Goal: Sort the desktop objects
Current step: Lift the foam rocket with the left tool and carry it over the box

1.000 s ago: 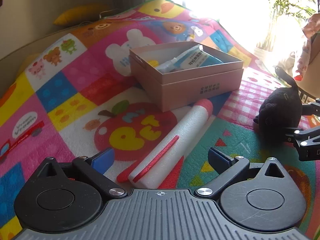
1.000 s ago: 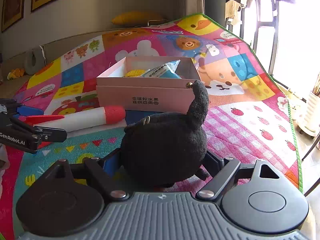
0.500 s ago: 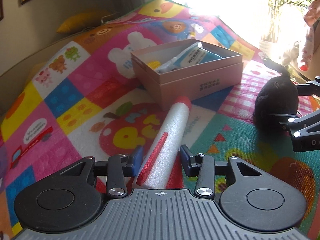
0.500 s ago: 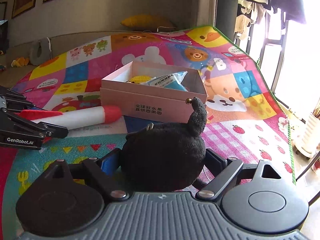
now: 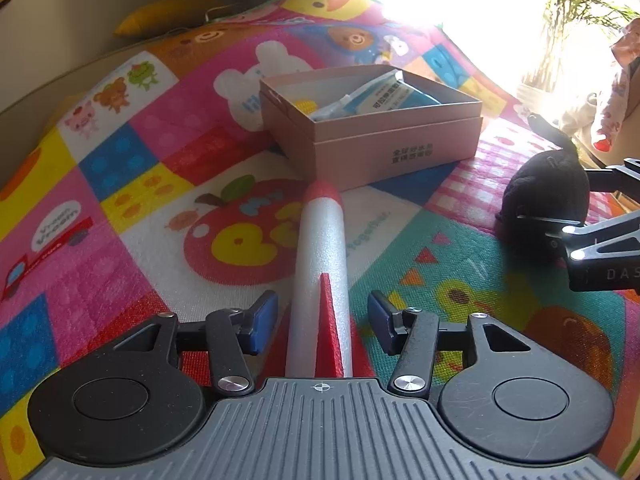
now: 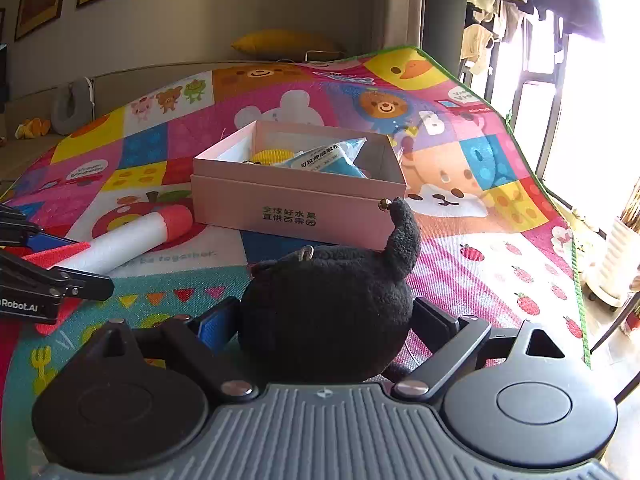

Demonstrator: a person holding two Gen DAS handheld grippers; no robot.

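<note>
A white foam rocket [image 5: 320, 248] with red nose and fins lies on the play mat and points at the pink box [image 5: 380, 152]. My left gripper [image 5: 320, 320] straddles its tail. Its jaws are opening, with a gap between each blue pad and the foam. The rocket [image 6: 132, 236] and left gripper [image 6: 86, 262] also show in the right wrist view. A black plush toy [image 6: 328, 300] sits on the mat between the fingers of my right gripper [image 6: 324, 328]. Those jaws are opening, wide, with the pads at the fur and no squeeze visible. The plush [image 5: 544, 192] stands right of the rocket.
The open pink box [image 6: 288, 204] holds a blue packet [image 6: 332, 156] and a yellow item [image 6: 272, 156]. The colourful mat [image 6: 500, 208] ends at a green border on the right. A yellow cushion [image 6: 280, 42] lies by the far wall.
The left jaws closed onto the rocket and swung it from slanted to straight ahead, then parted again. The right gripper kept its place around the plush.
</note>
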